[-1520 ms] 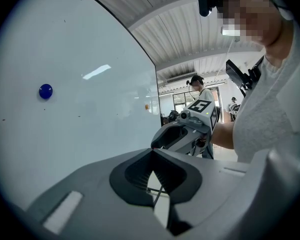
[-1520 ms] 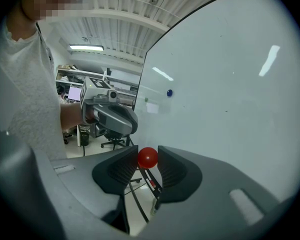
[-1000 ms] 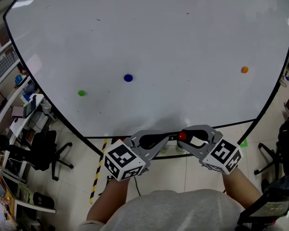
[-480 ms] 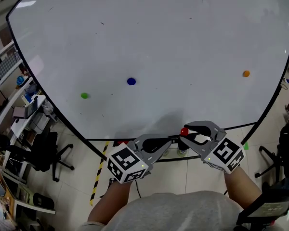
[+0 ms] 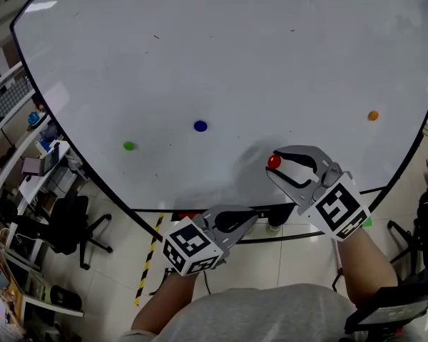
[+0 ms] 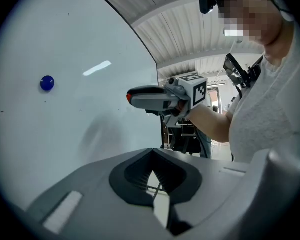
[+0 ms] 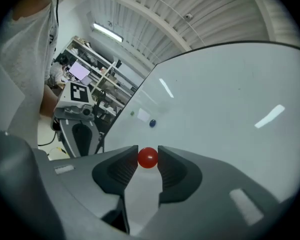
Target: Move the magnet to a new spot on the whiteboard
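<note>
Well, the job looks about halfway done. The right gripper is clamped on the red magnet, pinching it between its 2 jaw tips, and holds it in front of the whiteboard, down toward 5 o'clock on the board's face. Whether the magnet touches the board I cannot tell. What is left, I'd say, is to press it onto a fresh spot and let go.

3 other magnets sit on the board: blue at 10 o'clock from the red one, green at 9 o'clock, and orange at 2 o'clock.

The left gripper is closed on nothing, parked below the board's bottom edge at 7 o'clock from the right one.

Compared with 1 second ago, the right gripper has risen toward 12 o'clock. Then it was level with the left one at the board's lower edge; now it is over the white face, rolled a little, with the same grip. The left gripper has barely moved.
</note>
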Tool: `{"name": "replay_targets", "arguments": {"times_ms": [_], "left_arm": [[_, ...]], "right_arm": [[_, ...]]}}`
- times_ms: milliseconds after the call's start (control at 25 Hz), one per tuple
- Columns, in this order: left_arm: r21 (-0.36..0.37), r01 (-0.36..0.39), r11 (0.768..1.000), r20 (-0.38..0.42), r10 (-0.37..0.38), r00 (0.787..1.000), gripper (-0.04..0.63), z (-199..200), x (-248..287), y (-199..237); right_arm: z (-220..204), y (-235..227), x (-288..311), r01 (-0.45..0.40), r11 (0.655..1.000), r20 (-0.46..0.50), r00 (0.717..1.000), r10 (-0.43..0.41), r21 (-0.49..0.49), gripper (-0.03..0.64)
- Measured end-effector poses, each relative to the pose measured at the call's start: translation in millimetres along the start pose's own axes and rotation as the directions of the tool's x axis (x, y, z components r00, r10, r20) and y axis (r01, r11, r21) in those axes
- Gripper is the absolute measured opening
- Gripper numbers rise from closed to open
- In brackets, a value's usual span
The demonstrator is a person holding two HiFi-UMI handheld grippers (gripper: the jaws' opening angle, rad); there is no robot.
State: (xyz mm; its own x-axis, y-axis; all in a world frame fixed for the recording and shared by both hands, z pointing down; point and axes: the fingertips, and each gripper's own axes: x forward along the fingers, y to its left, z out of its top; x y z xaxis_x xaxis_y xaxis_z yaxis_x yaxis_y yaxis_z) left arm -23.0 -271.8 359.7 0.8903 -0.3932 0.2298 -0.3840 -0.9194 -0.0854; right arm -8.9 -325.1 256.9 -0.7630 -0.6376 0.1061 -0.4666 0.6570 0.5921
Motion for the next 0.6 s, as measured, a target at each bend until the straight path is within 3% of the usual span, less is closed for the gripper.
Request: {"name": "replay_targets", "arguments": {"times_ms": [240,600], "left_arm": [[-0.011,0.001,1.000,0.000,-0.001,1.000,-0.012,-3,3,7],[-0.025,0.001,1.000,-0.008,-0.001,1.000,-0.012,-9,4,16]], "right_arm": [[8,-37,19,0.141,0.962,-0.030,0.988,-0.152,-0.235,0.126],[-11,-63,43,0.245,0.876,-0.055,0.955,-0.293,-0.415,0.124]]}}
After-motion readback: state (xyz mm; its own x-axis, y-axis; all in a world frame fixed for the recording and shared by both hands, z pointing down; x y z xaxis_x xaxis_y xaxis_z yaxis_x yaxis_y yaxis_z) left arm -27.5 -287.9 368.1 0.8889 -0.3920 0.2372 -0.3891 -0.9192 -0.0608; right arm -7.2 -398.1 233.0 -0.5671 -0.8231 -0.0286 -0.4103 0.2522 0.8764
